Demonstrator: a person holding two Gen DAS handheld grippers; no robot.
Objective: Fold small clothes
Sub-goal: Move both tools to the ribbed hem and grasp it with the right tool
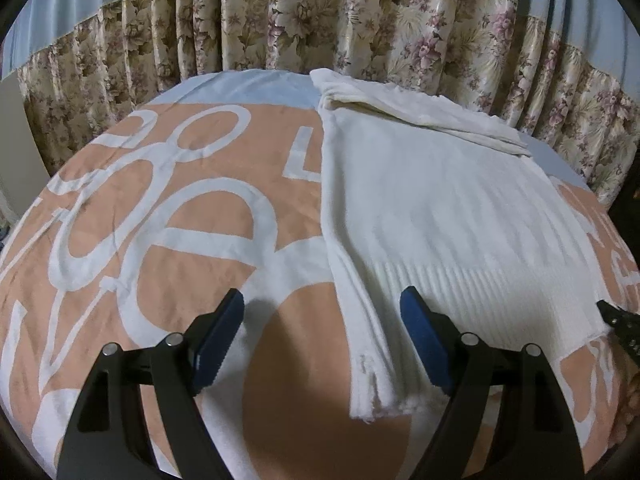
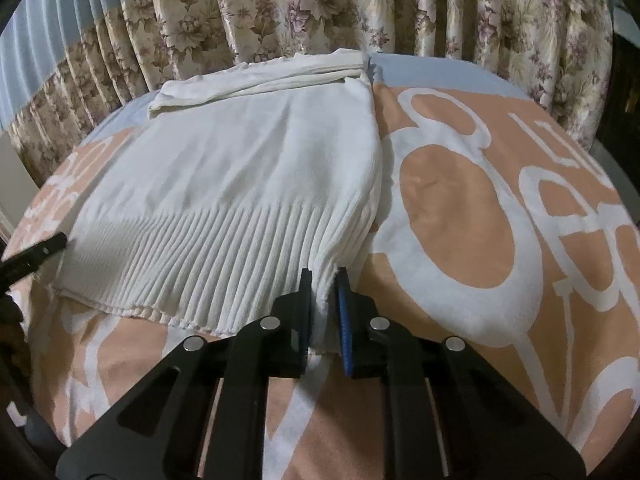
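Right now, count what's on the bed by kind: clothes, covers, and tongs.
White ribbed sweater: 1
Peach and white lettered bedcover: 1
Tongs: 2, left tongs open, right tongs shut on the sweater's hem
Total: 4

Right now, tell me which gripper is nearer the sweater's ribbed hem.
Right. The right gripper has its jaws shut on the ribbed hem at its corner; the left gripper hangs open just short of it, astride the sleeve.
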